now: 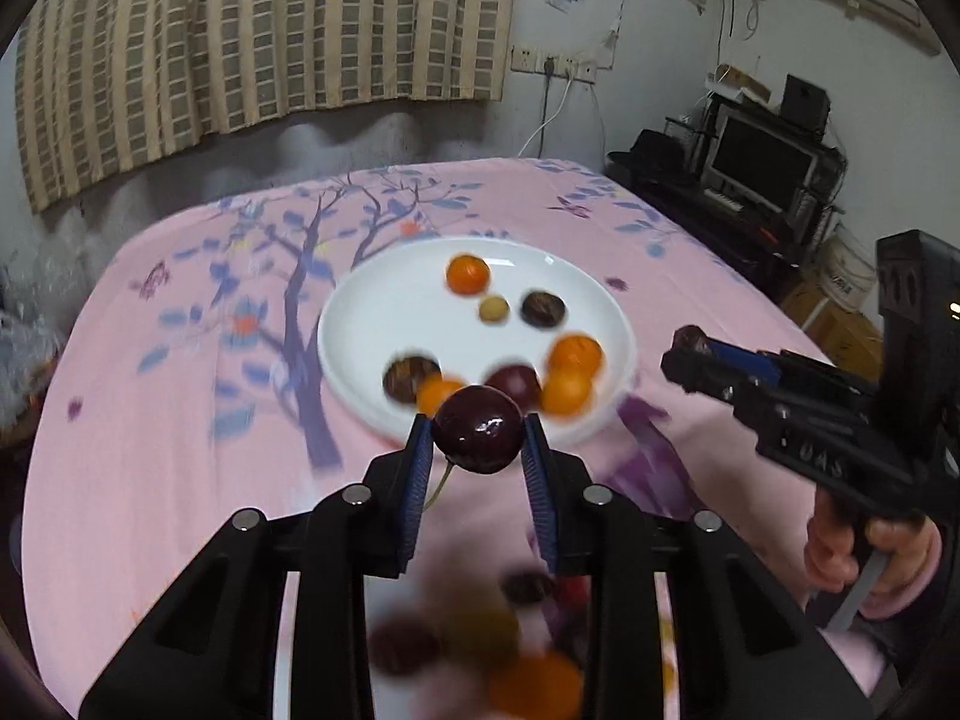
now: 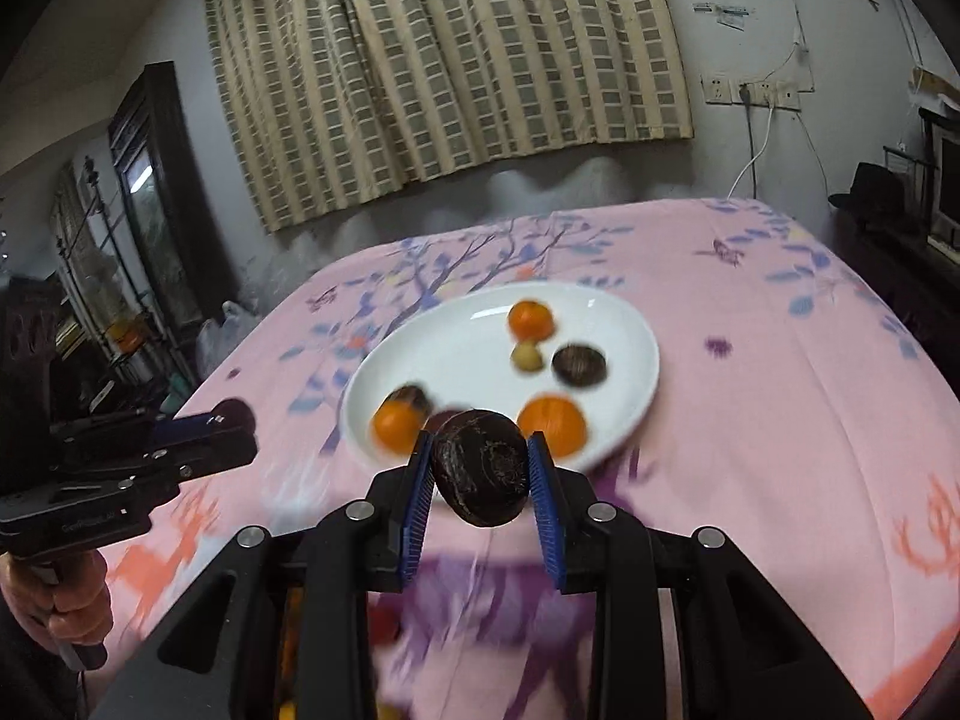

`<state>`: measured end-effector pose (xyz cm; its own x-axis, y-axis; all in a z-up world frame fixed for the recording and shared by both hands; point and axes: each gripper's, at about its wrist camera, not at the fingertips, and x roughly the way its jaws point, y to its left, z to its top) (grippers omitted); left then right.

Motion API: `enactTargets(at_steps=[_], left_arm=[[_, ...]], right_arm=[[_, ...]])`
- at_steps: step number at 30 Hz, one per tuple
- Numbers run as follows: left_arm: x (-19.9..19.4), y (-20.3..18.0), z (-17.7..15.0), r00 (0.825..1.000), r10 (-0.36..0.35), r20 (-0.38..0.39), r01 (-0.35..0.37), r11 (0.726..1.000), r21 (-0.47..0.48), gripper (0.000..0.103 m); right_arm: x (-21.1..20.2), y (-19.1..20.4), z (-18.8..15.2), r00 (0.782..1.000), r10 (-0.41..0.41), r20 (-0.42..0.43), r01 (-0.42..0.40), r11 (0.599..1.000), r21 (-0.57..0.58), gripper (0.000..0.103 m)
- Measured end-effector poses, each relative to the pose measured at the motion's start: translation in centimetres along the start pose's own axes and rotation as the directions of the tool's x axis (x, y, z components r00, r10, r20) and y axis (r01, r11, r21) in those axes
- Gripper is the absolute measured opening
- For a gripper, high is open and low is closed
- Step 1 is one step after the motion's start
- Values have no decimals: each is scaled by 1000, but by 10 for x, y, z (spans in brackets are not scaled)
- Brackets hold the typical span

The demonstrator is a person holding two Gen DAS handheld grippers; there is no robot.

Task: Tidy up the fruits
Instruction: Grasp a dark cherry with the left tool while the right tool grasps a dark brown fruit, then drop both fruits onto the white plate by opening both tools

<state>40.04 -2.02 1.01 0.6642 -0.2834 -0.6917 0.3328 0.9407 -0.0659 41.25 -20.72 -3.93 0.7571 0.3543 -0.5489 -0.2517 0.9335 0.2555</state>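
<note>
Dim, flat indoor light, no obvious source; room corners nearly black. Heavy fisheye bend with dark vignette at all edges. Small glare streaks on glossy round white ceramic plate [image 1: 372, 324]. Motion blur across pink floral bedsheet [image 2: 780, 396] and fruit on plate. Near-field pile of fruit at bottom of left wrist view fully smeared.

pink floral cloth [image 1: 180, 420] | striped curtain [image 1: 270, 30] on wall | monitor [image 1: 762, 165] far right | wall sockets [image 2: 750, 93]
</note>
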Motion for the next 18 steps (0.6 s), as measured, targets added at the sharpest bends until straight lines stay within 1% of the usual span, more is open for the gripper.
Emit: enactTargets(at_steps=[2,5,7,8,10,11,12,13,14,15,16,18], left_arm=[[39,12,26,999,4,-39,-6,1000,-29,30],[81,23,47,997,24,-79,-28,998,-48,30],[99,25,54,994,49,-98,-54,997,-50,30],[102,25,55,993,57,-103,-63,997,-52,30],[104,25,54,992,73,-99,-78,996,-52,35],[103,24,54,992,81,-96,-86,995,-49,43],[102,24,51,991,95,-97,-100,994,-45,56],[99,24,49,989,110,-100,-115,993,-42,65],[94,24,46,986,132,-98,-137,990,-42,85],[83,24,42,984,161,-75,-165,985,-45,96],[72,24,38,984,173,-48,-176,983,-47,97],[48,23,27,982,186,-10,-187,981,-48,99]], right_arm=[[25,-10,11,1000,-4,-11,4,999,33,32],[59,-18,20,1000,-3,-31,4,999,45,31],[74,-17,21,999,-22,-48,23,999,25,33],[80,-16,21,998,-20,-62,21,1000,20,34],[81,-14,17,998,-10,-62,11,1000,17,35],[79,-13,16,999,-15,-52,16,1000,15,35],[76,-13,16,999,-26,-46,26,1000,15,45],[71,-11,16,998,-38,-41,39,999,18,53],[61,-10,14,998,-55,-26,56,998,25,67],[51,-7,13,998,-60,-6,61,998,24,71],[37,-1,10,998,-64,13,64,998,4,74],[19,8,4,996,-91,23,92,995,-39,78]])
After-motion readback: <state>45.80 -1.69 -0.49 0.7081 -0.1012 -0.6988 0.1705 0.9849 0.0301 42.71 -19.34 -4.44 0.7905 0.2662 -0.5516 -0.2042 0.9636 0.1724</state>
